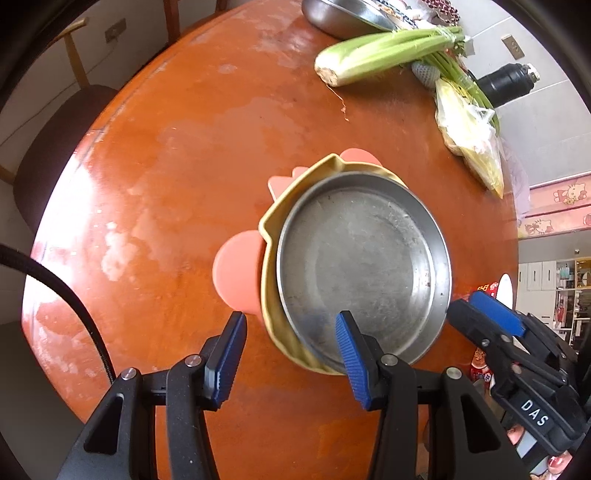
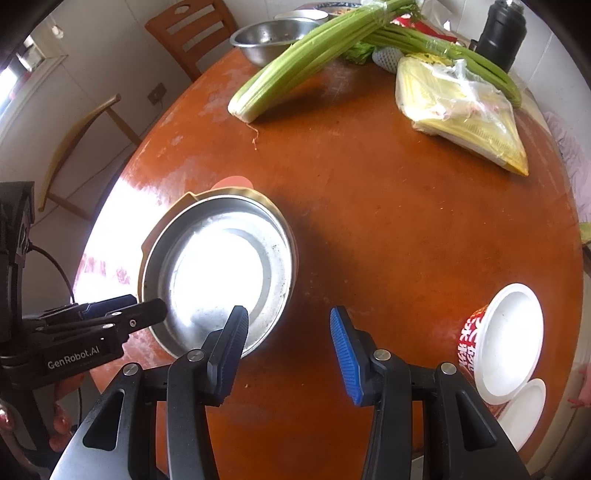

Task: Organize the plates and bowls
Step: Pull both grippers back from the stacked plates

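Note:
A steel plate point(image 1: 364, 266) lies stacked inside a yellow dish point(image 1: 271, 273) with pink ears, on the round brown table point(image 1: 166, 166). My left gripper point(image 1: 291, 354) is open just in front of the stack; its right finger reaches over the plate's near rim, its left finger stands over bare table. In the right wrist view the steel plate point(image 2: 221, 269) glares white inside the yellow dish point(image 2: 236, 192). My right gripper point(image 2: 288, 350) is open and empty at the plate's near right edge. A steel bowl point(image 2: 273, 37) sits at the table's far side.
Celery point(image 2: 306, 55), a bag of yellow noodles point(image 2: 461, 114) and a black flask point(image 2: 502, 33) lie at the far right. A red instant-noodle cup point(image 2: 506, 339) lies on its side at the near right edge. Wooden chairs point(image 2: 192, 33) stand around the table.

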Motion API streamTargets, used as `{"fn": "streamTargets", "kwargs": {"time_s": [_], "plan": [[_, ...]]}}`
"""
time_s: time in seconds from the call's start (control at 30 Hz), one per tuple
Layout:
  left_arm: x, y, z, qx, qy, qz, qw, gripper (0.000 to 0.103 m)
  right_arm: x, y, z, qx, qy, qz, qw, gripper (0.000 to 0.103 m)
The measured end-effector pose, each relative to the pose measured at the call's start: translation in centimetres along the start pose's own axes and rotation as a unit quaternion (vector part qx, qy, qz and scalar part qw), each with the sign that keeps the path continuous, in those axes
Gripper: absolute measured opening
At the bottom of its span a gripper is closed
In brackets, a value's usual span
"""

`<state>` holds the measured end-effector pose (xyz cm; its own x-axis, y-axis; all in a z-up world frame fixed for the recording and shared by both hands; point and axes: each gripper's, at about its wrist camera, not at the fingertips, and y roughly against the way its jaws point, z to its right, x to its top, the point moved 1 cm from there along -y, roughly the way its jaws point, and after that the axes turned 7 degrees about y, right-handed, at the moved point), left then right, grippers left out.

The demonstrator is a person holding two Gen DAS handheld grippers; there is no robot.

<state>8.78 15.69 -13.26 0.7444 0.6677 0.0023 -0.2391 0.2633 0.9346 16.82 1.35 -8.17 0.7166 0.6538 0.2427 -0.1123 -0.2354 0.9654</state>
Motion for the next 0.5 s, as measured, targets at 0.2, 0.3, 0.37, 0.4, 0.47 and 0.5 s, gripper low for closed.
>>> {"fn": "streamTargets", "kwargs": {"time_s": [0.2,0.3,0.37,0.4,0.47,0.5], "plan": [[0.6,-0.6,1.1,0.006,-0.009,0.001,0.9999,0.051,0.4,-0.9,0.1,0.007,0.005,-0.010,1.000,0.048],[1.0,-0.8,1.7,0.005,-0.010,-0.002,0.9999,0.051,0.7,-1.2,0.4,0.008,0.005,-0.013,1.000,0.048],[1.2,-1.0,1.9,0.004,-0.010,-0.003,0.9999,0.051,0.8,-1.3,0.7,0.007,0.004,-0.014,1.000,0.048],[1.3,-1.1,2.1,0.005,-0.011,-0.004,0.9999,0.051,0.8,-1.4,0.9,0.006,0.004,-0.015,1.000,0.048],[1.5,-1.3,2.5,0.005,-0.015,-0.004,0.9999,0.051,0.8,-1.6,1.3,0.005,0.001,-0.017,1.000,0.048],[1.6,-1.4,2.7,0.005,-0.014,-0.004,0.9999,0.051,0.8,-1.6,1.4,0.004,-0.001,-0.017,1.000,0.048]]}}
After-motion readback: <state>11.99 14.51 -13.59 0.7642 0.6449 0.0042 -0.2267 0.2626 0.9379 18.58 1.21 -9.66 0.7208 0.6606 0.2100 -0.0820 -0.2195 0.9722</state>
